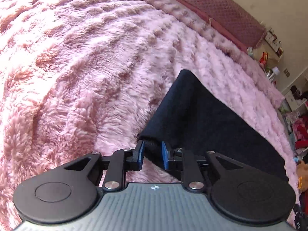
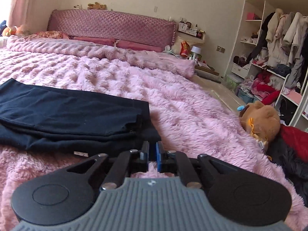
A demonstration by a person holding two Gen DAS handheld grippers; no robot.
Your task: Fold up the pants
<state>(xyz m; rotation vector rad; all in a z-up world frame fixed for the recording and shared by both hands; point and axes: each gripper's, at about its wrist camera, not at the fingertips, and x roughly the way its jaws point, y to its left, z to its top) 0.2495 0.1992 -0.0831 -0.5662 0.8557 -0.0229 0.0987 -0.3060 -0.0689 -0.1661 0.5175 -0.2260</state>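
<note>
Dark pants [image 2: 67,113] folded on the pink blanket [image 2: 173,100].
My left gripper [image 1: 153,152] straddles a fold, apparently not pinching; my right gripper [image 2: 152,154] is closed, seemingly empty. Open wardrobe [image 2: 273,44] holds clothes.

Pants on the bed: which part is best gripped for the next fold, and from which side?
Judging by the pants, grip the stacked leg ends from the near open edge; the layers end there in a thin lip, raised off the blanket.
</note>
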